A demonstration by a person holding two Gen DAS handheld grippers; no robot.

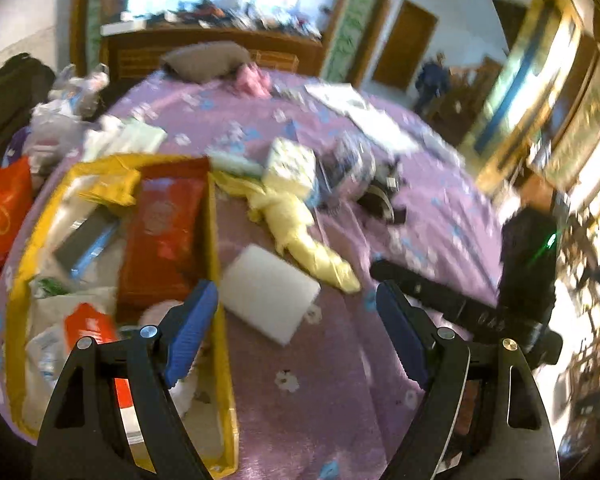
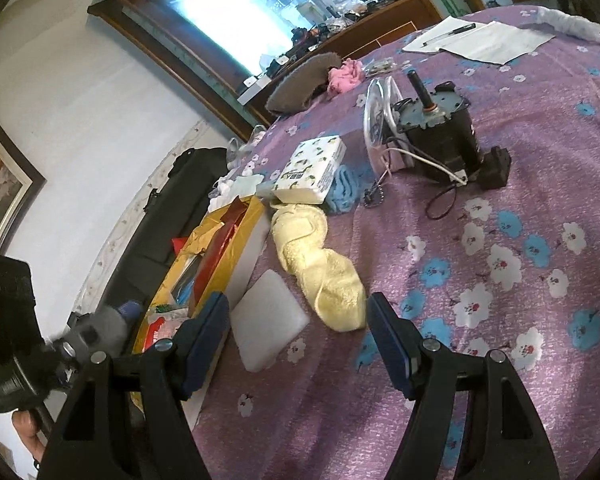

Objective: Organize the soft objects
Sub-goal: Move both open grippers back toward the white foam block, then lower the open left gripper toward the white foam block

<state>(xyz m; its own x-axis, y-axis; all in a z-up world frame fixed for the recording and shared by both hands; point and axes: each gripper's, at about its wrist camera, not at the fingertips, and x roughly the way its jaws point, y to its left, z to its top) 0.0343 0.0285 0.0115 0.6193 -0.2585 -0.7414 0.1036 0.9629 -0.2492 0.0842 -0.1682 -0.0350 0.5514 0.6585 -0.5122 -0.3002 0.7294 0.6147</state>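
Low over the purple flowered bed point(image 2: 500, 216), both grippers empty with blue-padded fingers point(image 1: 192, 328) spread wide apart. Left gripper point(image 1: 296, 336) at lower centre, straddling the yellow box point(image 1: 220, 280) edge. Right gripper point(image 2: 296, 344) at lower centre, tilted, aimed at the white foam block point(image 2: 266, 324) and yellow towel point(image 2: 320, 272) lying just beside the box, mid-frame. Tissue pack point(image 2: 310, 170) further up.

A flat white foam block point(image 2: 270, 320) is laid on the purple cloth, just beside the yellow box point(image 2: 236, 248). A long yellow towel point(image 2: 320, 268) is stretched out crumpled at two o'clock from it. A tissue pack point(image 2: 312, 172) is seen at twelve o'clock.
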